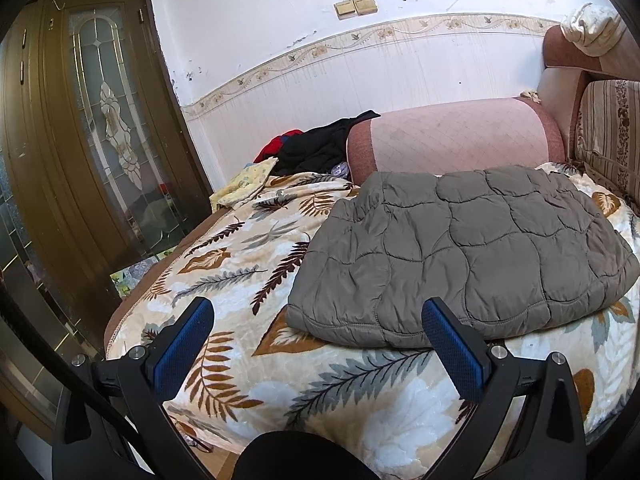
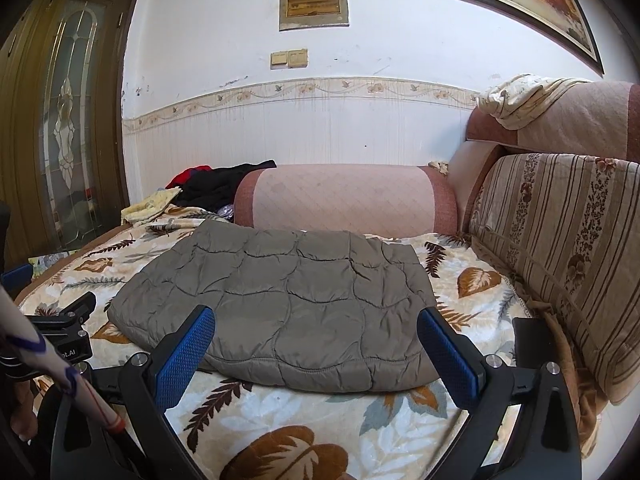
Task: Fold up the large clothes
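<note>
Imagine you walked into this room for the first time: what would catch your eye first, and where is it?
A grey quilted jacket, folded into a flat rectangle, lies in the middle of a leaf-patterned blanket. Behind it sits a pink bolster against the wall, with a heap of dark clothes at its left end. Both tools, left tool and right tool, hover open in front of the jacket.

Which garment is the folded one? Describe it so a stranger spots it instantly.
Find the sofa seat covered by the leaf-print blanket. In its middle lies the grey quilted jacket, folded into a flat rectangle. Unlike the crumpled black and red clothes by the armrest, it is puffy, stitched and tidy.
</note>
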Motion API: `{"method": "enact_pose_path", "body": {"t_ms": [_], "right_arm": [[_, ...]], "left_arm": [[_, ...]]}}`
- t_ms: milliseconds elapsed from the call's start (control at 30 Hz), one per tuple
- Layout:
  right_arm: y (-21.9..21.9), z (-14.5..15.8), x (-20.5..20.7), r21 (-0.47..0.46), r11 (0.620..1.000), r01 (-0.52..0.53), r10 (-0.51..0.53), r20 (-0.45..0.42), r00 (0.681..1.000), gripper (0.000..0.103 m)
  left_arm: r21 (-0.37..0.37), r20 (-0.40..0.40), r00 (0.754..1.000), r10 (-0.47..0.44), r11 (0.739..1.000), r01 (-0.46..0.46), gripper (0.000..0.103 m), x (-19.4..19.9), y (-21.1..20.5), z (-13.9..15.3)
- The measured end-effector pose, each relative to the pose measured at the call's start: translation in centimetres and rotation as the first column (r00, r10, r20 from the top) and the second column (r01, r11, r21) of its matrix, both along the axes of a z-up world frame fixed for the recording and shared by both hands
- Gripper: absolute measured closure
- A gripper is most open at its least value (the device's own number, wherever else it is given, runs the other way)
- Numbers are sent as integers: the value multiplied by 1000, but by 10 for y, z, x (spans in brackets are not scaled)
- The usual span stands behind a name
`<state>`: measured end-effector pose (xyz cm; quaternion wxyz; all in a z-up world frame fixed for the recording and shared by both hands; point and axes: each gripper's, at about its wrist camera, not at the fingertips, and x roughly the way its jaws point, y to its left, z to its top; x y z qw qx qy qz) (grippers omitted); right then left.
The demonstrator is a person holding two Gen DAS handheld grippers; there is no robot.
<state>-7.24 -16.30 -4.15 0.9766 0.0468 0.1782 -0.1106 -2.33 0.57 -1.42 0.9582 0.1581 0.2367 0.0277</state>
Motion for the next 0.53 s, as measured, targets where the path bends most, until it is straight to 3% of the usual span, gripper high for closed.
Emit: {"method": "enact_pose_path", "body": {"t_ms": [367,533], "right_arm": [[0,-1,2,-5,1000,1,-1,5,1000,0],[-5,-3,10,-8,1000,11,-11,3,1000,0]], "left_arm": [[1,8,1000,-2,1000,2,0,2,0,1],[-23,16,1000,6,1000,-6,0,21,0,7]]}}
